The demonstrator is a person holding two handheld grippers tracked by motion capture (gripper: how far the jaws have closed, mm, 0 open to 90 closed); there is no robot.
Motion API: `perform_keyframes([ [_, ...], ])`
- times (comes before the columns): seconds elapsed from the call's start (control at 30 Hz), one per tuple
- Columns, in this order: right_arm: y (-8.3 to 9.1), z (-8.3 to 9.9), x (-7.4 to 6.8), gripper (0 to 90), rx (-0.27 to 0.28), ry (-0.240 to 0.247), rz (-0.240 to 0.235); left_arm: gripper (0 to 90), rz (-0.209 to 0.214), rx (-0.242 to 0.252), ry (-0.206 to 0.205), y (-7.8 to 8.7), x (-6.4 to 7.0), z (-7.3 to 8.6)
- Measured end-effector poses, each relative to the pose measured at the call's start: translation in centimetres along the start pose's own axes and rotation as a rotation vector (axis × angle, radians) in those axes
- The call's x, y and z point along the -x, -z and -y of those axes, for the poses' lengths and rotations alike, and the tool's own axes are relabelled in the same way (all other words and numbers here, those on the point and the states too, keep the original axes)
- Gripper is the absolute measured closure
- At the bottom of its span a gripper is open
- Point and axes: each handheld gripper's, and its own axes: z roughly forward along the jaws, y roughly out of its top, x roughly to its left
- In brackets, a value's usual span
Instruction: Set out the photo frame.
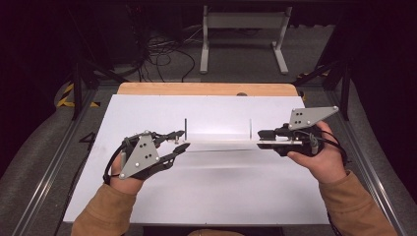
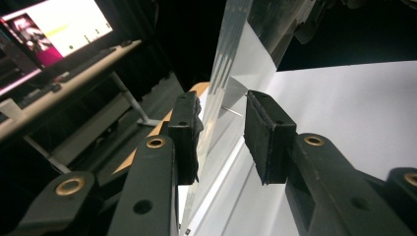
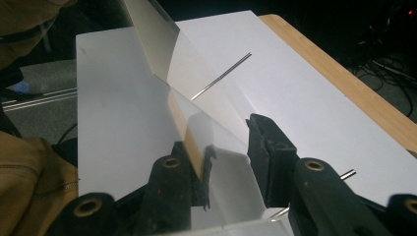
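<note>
A white table top [image 1: 206, 191] is being shown from above, with a strip of bare wood [image 1: 206, 89] running along its far edge and a white metal frame [image 1: 243, 34] standing on the floor beyond it. At the middle of the table a clear plastic stand [image 1: 219, 140] is being straddled at both ends; it is made up of a flat base and an upright see-through panel, with two thin metal pins [image 1: 186, 129] rising from it, one towards each end. Its left end is being flanked by the left gripper [image 1: 180, 140], whose jaws are being kept apart: in the left gripper view one pad [image 2: 186, 137] is lying against the panel [image 2: 231, 83], while the other is standing just clear of it. Its right end is being met by the right gripper [image 1: 259, 139], and in the right gripper view the jaws are being held open around the panel [image 3: 162, 54], the far pad [image 3: 268, 157] not touching it.
</note>
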Motion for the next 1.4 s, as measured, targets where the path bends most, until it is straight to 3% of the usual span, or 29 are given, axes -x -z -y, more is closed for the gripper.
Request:
perform_keyframes([
  [0.17, -0.1, -0.4, 0.2, 67.2, -0.023, -0.016, -0.002, 66.6, 0.018, -0.023, 0.043, -0.2, -0.4, 0.0],
  [0.3, -0.3, -0.4, 0.6, 67.0, -0.025, -0.05, -0.019, 66.5, 0.01, -0.026, 0.052, -0.3, -0.7, -0.2],
  [0.4, -0.5, -0.5, 1.0, 67.0, -0.024, -0.097, -0.049, 66.3, 0.02, -0.001, 0.076, -0.3, -1.2, -0.2],
  [0.6, -1.0, -0.5, 2.0, 66.8, -0.051, -0.181, -0.103, 66.4, 0.02, -0.001, 0.108, -0.7, -1.8, 0.0],
  [1.03, -2.2, -0.6, 3.5, 66.1, -0.092, -0.263, -0.139, 65.9, 0.027, -0.017, 0.173, -1.7, -2.9, 1.1],
  [1.4, -2.9, -1.0, 4.2, 65.7, -0.116, -0.304, -0.151, 65.1, 0.033, -0.009, 0.223, -2.1, -3.9, 1.7],
])
